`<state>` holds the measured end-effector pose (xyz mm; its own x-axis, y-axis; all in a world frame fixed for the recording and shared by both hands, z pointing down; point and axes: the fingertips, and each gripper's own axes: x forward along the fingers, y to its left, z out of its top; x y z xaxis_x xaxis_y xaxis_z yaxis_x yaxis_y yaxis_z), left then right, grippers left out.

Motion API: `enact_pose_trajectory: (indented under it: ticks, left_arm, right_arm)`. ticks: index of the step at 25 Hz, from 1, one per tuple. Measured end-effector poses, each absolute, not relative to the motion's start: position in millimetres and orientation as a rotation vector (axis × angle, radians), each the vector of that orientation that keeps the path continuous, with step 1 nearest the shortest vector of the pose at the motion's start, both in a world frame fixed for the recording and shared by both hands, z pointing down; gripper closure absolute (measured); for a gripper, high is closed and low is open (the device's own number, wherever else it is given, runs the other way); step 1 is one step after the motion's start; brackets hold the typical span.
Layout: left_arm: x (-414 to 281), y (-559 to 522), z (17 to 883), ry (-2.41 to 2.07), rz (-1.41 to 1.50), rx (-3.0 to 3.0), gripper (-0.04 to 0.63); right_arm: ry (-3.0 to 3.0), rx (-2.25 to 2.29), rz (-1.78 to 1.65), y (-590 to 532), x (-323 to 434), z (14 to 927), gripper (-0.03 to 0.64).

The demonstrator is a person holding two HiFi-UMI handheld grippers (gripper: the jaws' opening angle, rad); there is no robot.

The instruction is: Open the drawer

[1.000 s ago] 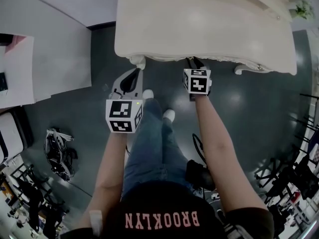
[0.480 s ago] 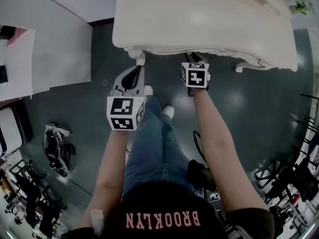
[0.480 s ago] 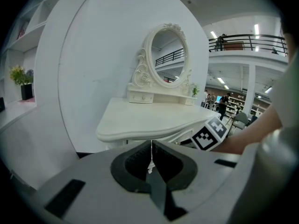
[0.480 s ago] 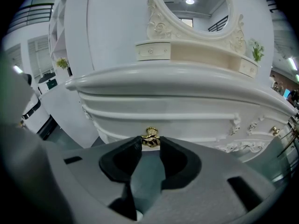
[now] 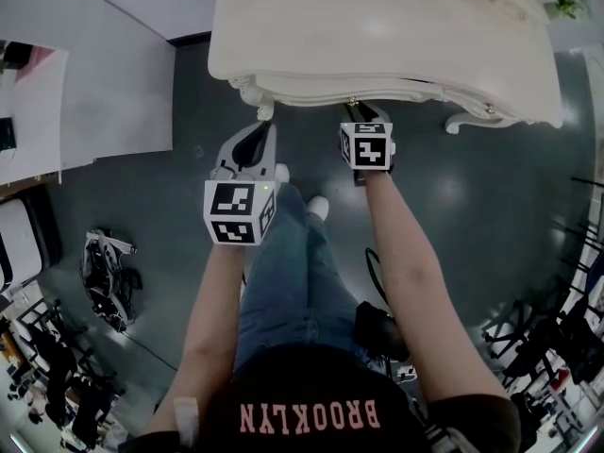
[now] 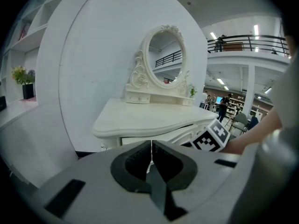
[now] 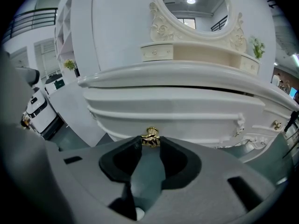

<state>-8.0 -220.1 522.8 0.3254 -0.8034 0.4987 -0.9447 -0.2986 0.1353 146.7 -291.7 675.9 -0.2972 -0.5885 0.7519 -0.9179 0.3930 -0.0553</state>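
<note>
Clearly the right tongs point(image 7: 150, 143) are clamped on the gold handle point(image 7: 150, 136) of the drawer point(image 7: 177, 110), which sits straight ahead of them under the desk point(image 7: 187, 74) top, a dark gap along its upper edge; the left tongs point(image 6: 151, 148) are pressed together on nothing, left of the right ones, short of the desk's corner; a mirror point(image 6: 163, 59) stands beyond them

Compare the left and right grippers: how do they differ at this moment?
The right gripper is closed on the drawer's gold handle; the left gripper is closed on nothing. The right gripper reaches the dressing table front; the left gripper hangs short of it. Both point toward the table.
</note>
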Motion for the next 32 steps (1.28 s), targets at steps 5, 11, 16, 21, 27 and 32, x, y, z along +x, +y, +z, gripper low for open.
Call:
enact_pose_trajectory:
  ticks: [5, 11, 16, 21, 27, 32]
  left_arm:
    - [-7.5, -210.3, 520.8, -1.549, 0.488, 2.198, 0.588]
    - [-10.8, -203.5, 522.2, -1.535, 0.492, 2.203, 0.588]
    - [-8.5, -198.3, 523.2, -1.516, 0.490, 2.218, 0.588]
    - [-12.2, -190.4, 520.5, -1.489, 0.497, 2.236, 0.588]
    - [-17.3, -186.2, 517.4, -1.480, 0.493, 2.240, 0.588]
    - [-13.7, -181.0, 516.4, -1.465, 0.494, 2.252, 0.588]
  right_arm:
    - [-2.008, 1.282, 0.656, -281.5, 146.2, 675.9, 0.509]
    - [-2.011, 1.300, 0.664, -273.3, 146.3, 674.8, 0.509]
    - [-2.002, 1.307, 0.663, -264.8, 148.7, 675.0, 0.509]
    - [-1.981, 1.311, 0.667, -251.9, 149.6, 676.1, 0.509]
    - [-1.966, 1.307, 0.671, -235.2, 151.2, 675.6, 0.509]
    - [-1.959, 1.308, 0.678, -221.5, 153.5, 676.4, 0.509]
